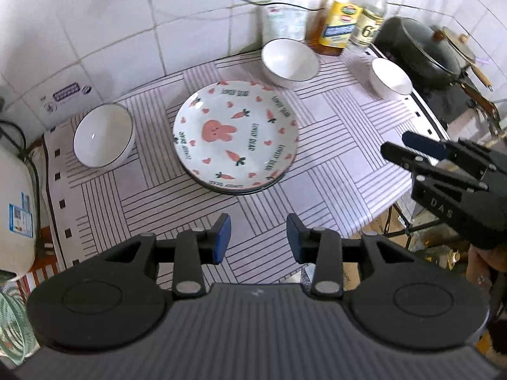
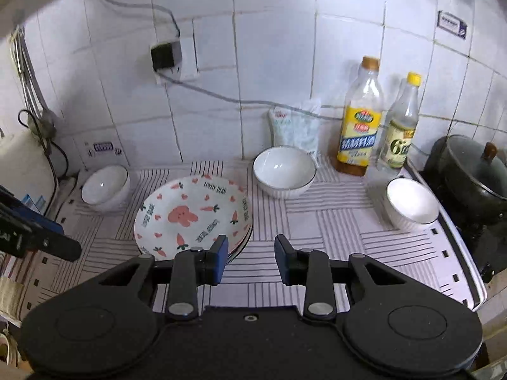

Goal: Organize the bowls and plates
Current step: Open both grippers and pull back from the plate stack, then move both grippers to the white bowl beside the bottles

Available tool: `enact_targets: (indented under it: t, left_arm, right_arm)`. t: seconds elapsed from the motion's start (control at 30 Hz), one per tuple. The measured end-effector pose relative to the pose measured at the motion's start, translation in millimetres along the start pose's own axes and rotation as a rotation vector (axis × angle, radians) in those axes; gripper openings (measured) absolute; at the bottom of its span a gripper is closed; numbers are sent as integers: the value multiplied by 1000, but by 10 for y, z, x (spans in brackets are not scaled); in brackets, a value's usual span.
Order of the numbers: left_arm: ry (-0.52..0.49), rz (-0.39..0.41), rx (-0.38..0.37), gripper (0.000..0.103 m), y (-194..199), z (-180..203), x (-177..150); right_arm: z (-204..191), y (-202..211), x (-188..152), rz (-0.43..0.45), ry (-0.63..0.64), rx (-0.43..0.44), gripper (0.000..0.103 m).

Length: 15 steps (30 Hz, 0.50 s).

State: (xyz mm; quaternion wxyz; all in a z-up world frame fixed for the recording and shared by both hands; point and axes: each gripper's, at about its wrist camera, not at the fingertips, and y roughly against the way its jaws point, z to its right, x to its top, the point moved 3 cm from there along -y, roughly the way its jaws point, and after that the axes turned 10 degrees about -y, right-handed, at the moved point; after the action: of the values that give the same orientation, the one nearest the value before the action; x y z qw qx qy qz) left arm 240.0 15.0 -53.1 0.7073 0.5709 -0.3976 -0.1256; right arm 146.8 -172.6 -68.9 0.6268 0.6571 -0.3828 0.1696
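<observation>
White wall tiles back a bench [image 1: 332,145] covered with a striped cloth. Nearest, the left gripper [image 1: 258,237] hangs above the cloth's front edge with its jaws partly apart and nothing between them; the right gripper [image 2: 251,255] is likewise part-open and empty, its left blue pad overlapping the near rim of the plates in its own view. Just beyond lies a stack of plates [image 1: 236,134], the top one printed with a pink rabbit and carrots. One white bowl [image 1: 103,134] sits to the left of the stack, a second bowl [image 1: 290,60] behind it to the right, and a third bowl [image 1: 391,77] near the right edge. Farther back by the wall stand a plastic bag [image 2: 294,126], an oil bottle [image 2: 359,120] and a smaller clear bottle [image 2: 401,126]. A dark lidded pot [image 2: 475,171] sits at the far right, close beside the third bowl.
</observation>
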Motion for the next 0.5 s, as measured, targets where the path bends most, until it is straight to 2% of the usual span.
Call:
enact_targets:
  t: [0.27, 0.5]
  left_arm:
    - [-51, -6, -2, 44, 7, 374, 144]
    - [-59, -5, 8, 52, -118, 750, 422]
  right_arm:
    - [375, 268, 35, 54, -3, 23, 48]
    - [870, 353, 128, 81, 25, 61, 65]
